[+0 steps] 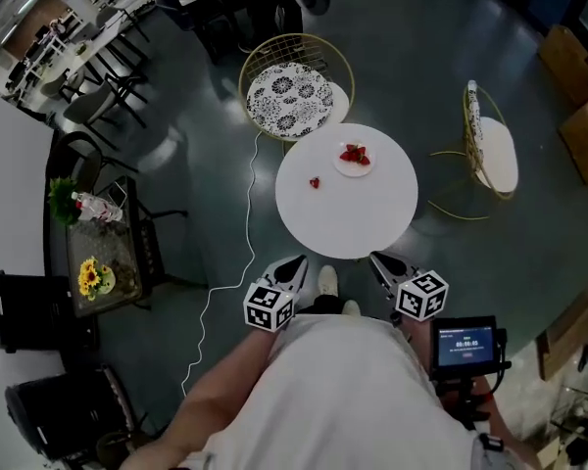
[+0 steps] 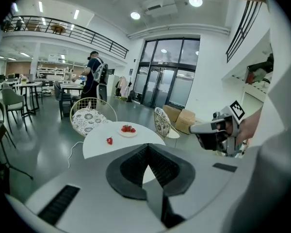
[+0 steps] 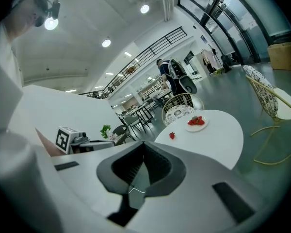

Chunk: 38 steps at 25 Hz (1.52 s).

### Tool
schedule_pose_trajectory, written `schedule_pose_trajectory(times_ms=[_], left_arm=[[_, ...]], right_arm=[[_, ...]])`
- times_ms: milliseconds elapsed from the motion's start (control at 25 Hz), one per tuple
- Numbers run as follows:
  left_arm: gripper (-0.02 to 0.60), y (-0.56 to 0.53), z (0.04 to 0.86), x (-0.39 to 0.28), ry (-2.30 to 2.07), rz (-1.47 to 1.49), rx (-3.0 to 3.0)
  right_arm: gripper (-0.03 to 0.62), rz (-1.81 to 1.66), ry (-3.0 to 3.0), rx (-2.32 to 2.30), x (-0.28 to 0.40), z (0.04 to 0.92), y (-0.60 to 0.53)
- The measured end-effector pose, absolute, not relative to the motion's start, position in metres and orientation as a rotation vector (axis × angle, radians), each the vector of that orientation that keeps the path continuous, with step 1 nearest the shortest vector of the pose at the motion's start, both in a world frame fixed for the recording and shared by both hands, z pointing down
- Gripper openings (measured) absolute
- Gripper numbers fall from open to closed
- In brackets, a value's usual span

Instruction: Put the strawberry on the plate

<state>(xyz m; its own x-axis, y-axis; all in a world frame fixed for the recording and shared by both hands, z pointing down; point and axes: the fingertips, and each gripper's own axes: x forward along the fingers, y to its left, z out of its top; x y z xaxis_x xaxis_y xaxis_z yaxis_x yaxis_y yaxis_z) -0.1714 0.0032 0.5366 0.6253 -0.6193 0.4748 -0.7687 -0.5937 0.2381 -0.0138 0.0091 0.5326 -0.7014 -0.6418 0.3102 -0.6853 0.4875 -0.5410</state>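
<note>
Strawberry (image 1: pixel 315 182): loose on table (image 1: pixel 358 225), about 10 o'clock from centre, inboard of the edge. Plate (image 1: pixel 354 173) at 12 o'clock near far edge, berries (image 1: pixel 354 155) on it. Strawberry at plate's 8 o'clock, near but apart. Bare white top from near edge up to both.

Left gripper (image 1: pixel 292 265) just off table edge at 7 o'clock, jaws together, nothing between. Right gripper (image 1: pixel 382 261) just off edge at 5 o'clock, jaws likewise closed, empty. Both aimed at table.

Patterned chair (image 1: pixel 289 96) tight against edge at 11 o'clock. Second chair (image 1: pixel 492 150) at 3 o'clock, strip of floor between. Cable (image 1: pixel 252 209) on floor along 9 o'clock side. Flower stand (image 1: pixel 103 262) well apart, 9 o'clock.
</note>
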Motion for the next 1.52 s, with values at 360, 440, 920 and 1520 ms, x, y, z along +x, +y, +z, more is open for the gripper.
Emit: schedule_pose_trajectory(times_ms=[360,440,920,1520], left_arm=[[0.005,-0.064,0.549,-0.167,-1.003,0.498,2.47],[0.005,-0.076,0.55,-0.172,-1.001,0.498,2.475],[0.005,-0.133,0.57,-0.191,-0.937,0.548,2.5],[0.005,-0.162,0.603,-0.178,-0.844,0.705,2.501]], right_arm=[[0.008,1.02,-2.59,1.267,-0.014,0.536,-0.045],[0.008,1.007,-2.585,1.273,-0.017,0.534,-0.058],[0.008,0.965,-2.543,1.33,-0.03,0.533,-0.122],[0.008,1.008,-2.461,1.436,-0.01,0.541,-0.133]])
